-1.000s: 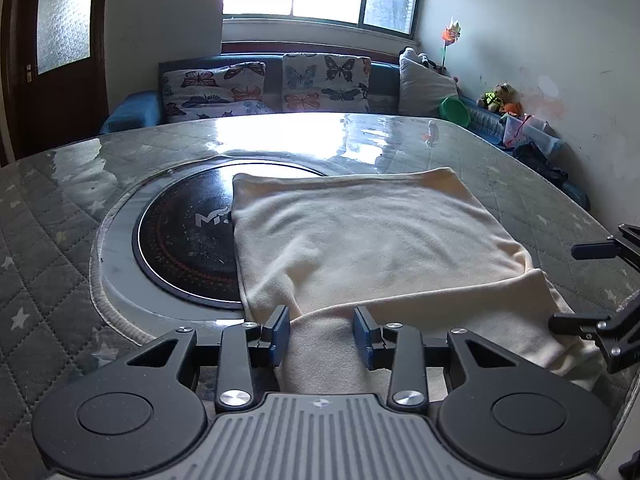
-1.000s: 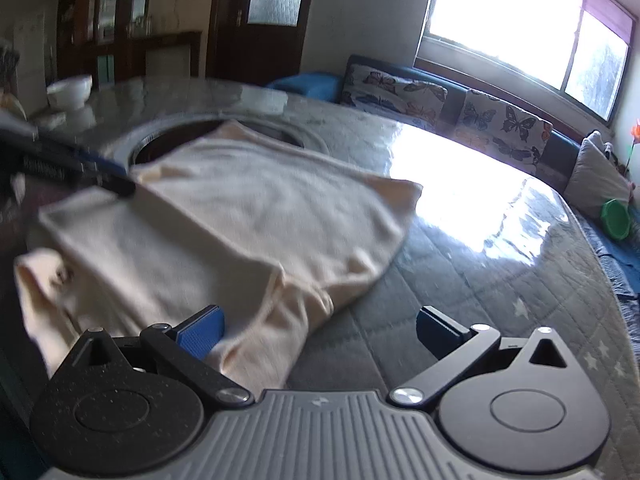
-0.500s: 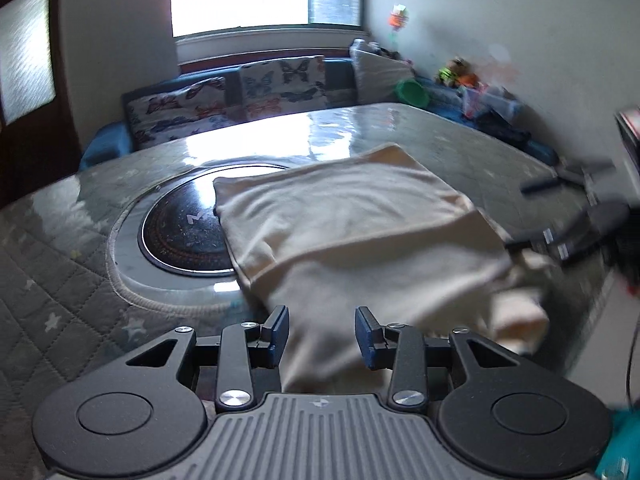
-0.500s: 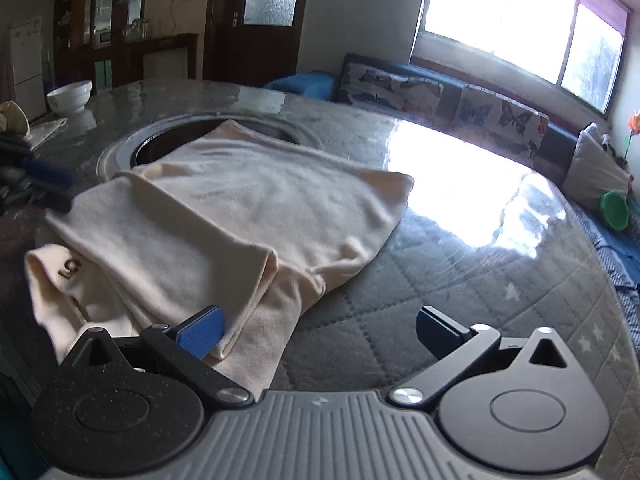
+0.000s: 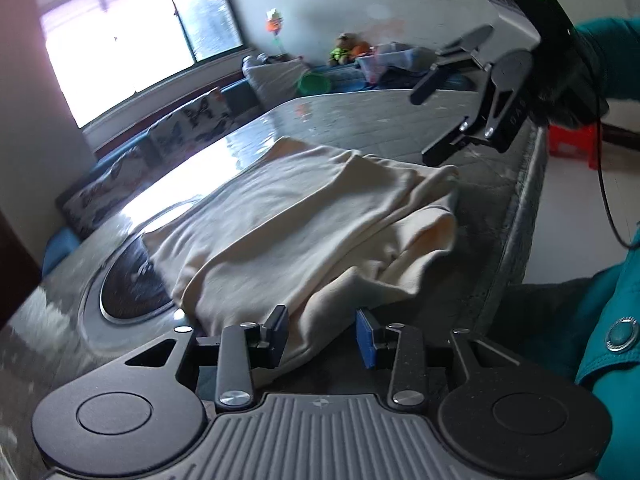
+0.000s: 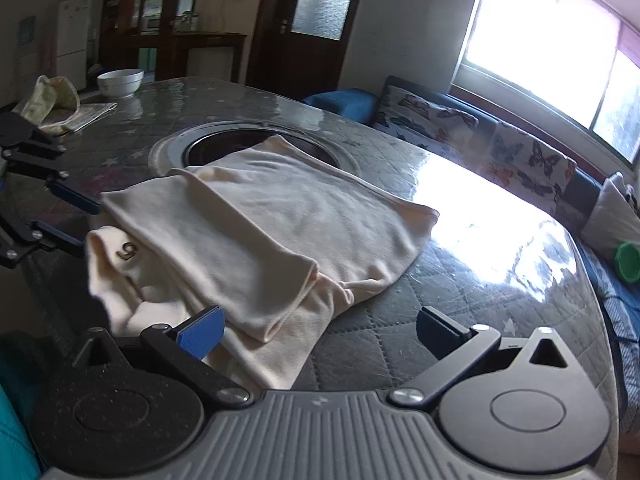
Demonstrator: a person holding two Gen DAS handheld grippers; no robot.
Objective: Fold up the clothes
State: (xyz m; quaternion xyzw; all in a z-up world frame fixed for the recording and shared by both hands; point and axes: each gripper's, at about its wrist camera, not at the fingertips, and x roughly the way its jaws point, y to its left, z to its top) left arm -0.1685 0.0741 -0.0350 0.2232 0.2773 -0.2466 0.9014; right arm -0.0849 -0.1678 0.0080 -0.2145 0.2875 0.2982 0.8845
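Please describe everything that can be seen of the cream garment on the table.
The cream garment is soft knit-looking cloth, folded into a rough rectangle with layers overlapping. A loose bunched end with a small dark mark hangs at the table edge. Its far corner lies over the round dark inset. Neither tongs grip it.

Bright window (image 6: 560,64) — butterfly-cushioned sofa (image 6: 480,136) beneath, dark door (image 6: 316,20).

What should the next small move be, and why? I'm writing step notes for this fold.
Probably bring the left gripper down onto the near hem of the cream garment and close on it. Both grippers are open and hold nothing; the right gripper sits beside the cloth's corner. The garment lies partly folded on the table, with a loose layer sticking out at the near edge, still to be tidied.
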